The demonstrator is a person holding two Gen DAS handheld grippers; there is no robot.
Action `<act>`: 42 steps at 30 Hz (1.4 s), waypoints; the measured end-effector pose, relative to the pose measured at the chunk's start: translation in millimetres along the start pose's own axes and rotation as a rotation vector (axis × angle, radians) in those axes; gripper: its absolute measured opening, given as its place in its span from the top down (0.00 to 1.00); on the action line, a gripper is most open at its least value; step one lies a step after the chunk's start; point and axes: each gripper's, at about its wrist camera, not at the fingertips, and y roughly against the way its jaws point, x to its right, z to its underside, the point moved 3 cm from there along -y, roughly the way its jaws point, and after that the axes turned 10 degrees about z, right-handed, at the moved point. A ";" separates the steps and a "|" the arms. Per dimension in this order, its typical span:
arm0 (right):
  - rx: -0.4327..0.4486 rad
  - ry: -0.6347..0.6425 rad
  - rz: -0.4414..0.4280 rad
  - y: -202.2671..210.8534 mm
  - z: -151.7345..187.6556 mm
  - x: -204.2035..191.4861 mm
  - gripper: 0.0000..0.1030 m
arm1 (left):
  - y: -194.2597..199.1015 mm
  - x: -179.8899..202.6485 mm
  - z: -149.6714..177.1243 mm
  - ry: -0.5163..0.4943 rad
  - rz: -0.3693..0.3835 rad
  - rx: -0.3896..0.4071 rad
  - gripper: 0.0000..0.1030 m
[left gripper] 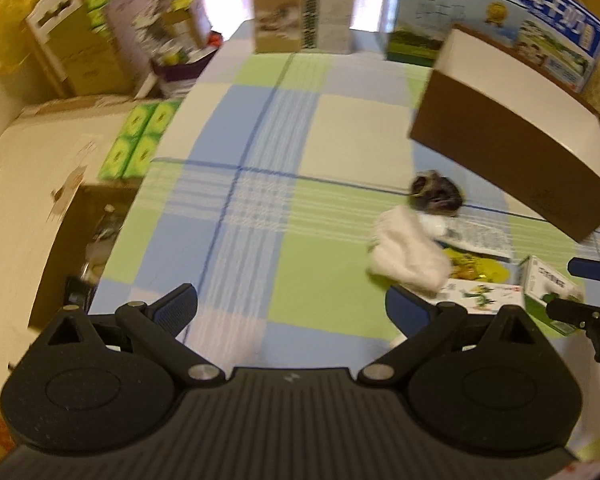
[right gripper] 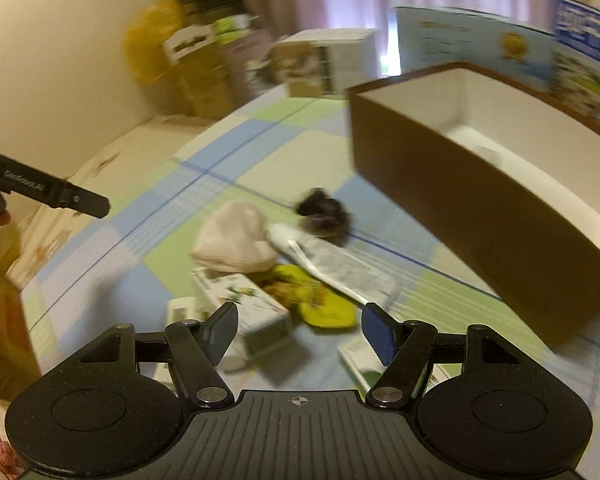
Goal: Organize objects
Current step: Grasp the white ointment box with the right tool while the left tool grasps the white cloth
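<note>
Both tools are empty with fingers spread apart: the left tool (left gripper: 291, 306) hovers over bare checked cloth (left gripper: 260, 140) on the surface, and the right tool (right gripper: 299, 332) hangs just above the heap of loose things. The brown box (right gripper: 460, 208), open-topped and white inside, looks empty and is probably where the heap is meant to go; it stands just beyond the heap. In the heap, a white pouch (right gripper: 236, 242) touches a dark furry lump (right gripper: 325, 216), a printed sheet (right gripper: 340, 268) lies over a yellow packet (right gripper: 320, 304), and a small carton (right gripper: 248, 312) sits at the near edge, away from the box. Both views are smeared, so what the lump is cannot be told. The main risk is a mixed grab: the things overlap, so closing on the packet could drag the sheet along or push the carton aside. Flat paper may also slip from the pads.
</note>
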 end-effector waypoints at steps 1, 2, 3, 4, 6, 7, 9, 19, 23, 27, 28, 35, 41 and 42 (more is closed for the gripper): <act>-0.008 0.021 -0.019 -5.1 -1.9 -3.4 0.36 | 0.3 -5.6 2.6 0.016 -0.010 -0.003 0.04; -0.017 0.046 -0.039 -10.9 -3.9 -7.2 0.36 | 0.6 -11.4 5.2 0.032 -0.020 -0.006 0.04; -0.025 0.067 -0.052 -16.2 -4.9 -10.6 0.36 | 1.0 -17.6 7.9 0.049 -0.031 -0.010 0.04; -0.040 0.093 -0.067 -22.5 -6.1 -14.4 0.36 | 1.5 -23.2 10.4 0.065 -0.040 -0.013 0.04; -0.072 0.151 -0.096 -34.8 -7.9 -22.4 0.36 | 2.3 -33.0 16.0 0.094 -0.057 -0.019 0.04; -0.084 0.181 -0.100 -40.5 -8.9 -26.3 0.36 | 2.4 -37.8 18.9 0.107 -0.064 -0.023 0.04; -0.104 0.233 -0.111 -50.9 -11.1 -32.8 0.36 | 2.3 -45.9 25.1 0.127 -0.078 -0.033 0.04; -0.184 0.362 -0.219 -87.6 -19.3 -47.2 0.49 | -0.5 -67.2 44.8 0.189 -0.108 -0.066 0.04; -0.203 0.349 -0.220 -96.7 -23.2 -42.5 0.52 | -1.6 -69.0 47.0 0.194 -0.110 -0.072 0.04; -0.219 0.351 -0.226 -97.2 -23.6 -39.8 0.58 | -4.6 -66.0 47.7 0.189 -0.105 -0.079 0.04; -0.213 0.365 -0.225 -96.3 -23.2 -42.7 0.59 | -5.4 -64.8 47.9 0.186 -0.102 -0.081 0.04; -0.130 0.374 -0.226 -76.6 -20.1 -52.6 0.66 | -12.2 -52.9 49.8 0.163 -0.078 -0.092 0.04; -0.027 0.294 -0.254 -38.0 -23.4 -52.6 0.66 | -17.1 -42.6 51.9 0.146 -0.062 -0.099 0.04; -0.015 0.279 -0.253 -31.5 -22.0 -52.2 0.66 | -18.5 -39.7 52.1 0.140 -0.057 -0.101 0.04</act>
